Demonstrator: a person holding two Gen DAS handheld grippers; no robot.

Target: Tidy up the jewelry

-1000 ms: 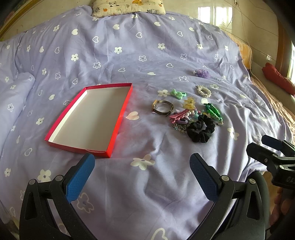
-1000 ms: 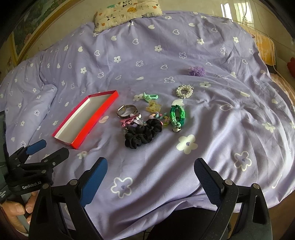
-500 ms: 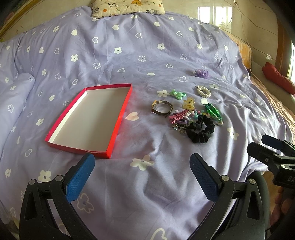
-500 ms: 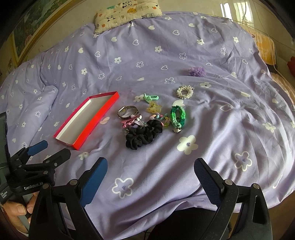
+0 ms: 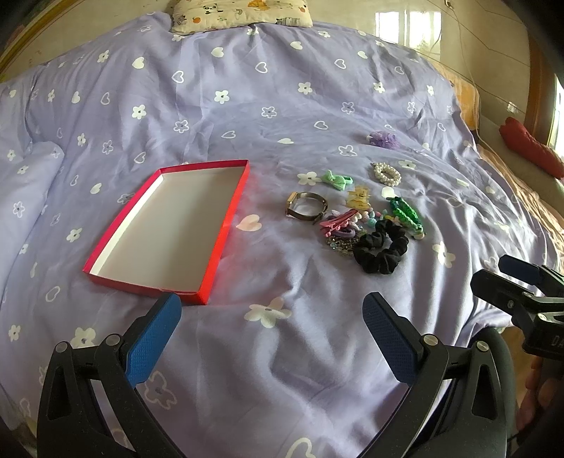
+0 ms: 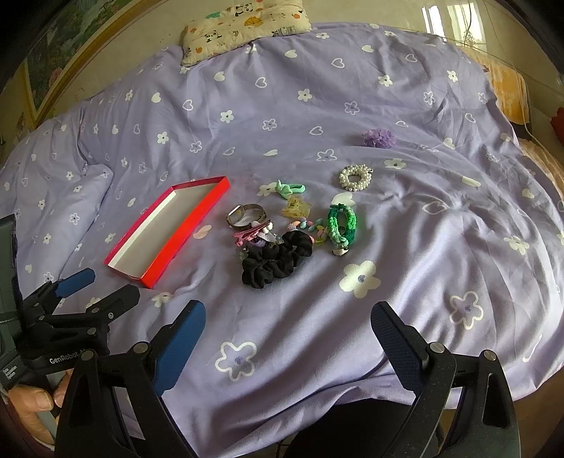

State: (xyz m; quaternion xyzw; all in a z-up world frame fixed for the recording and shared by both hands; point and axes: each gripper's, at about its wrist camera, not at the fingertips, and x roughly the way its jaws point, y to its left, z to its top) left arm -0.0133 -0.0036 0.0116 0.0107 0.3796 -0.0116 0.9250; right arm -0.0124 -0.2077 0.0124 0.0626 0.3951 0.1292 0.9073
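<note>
A shallow red box (image 5: 169, 229) with a white inside lies empty on the purple bedspread; it also shows in the right wrist view (image 6: 169, 229). To its right lies a cluster of jewelry: a black scrunchie (image 5: 381, 251) (image 6: 276, 260), a metal watch (image 5: 306, 207) (image 6: 245, 214), pink clips (image 5: 338, 222), a green braided bracelet (image 5: 405, 215) (image 6: 341, 222), a mint bow tie (image 5: 336, 180), a pearl bracelet (image 5: 387, 173) (image 6: 355, 177) and a purple scrunchie (image 5: 384, 139) (image 6: 379, 138). My left gripper (image 5: 271, 334) is open and empty, near the box's front edge. My right gripper (image 6: 287, 334) is open and empty, in front of the cluster.
A patterned pillow (image 6: 243, 28) lies at the bed's far end. A folded ridge of bedspread (image 5: 24, 197) rises at the left. A red object (image 5: 532, 151) sits off the bed's right side. The bed's front edge runs just under both grippers.
Both views have shifted only slightly; the right gripper has edged a little closer to the jewelry. Nothing on the bed has moved.
</note>
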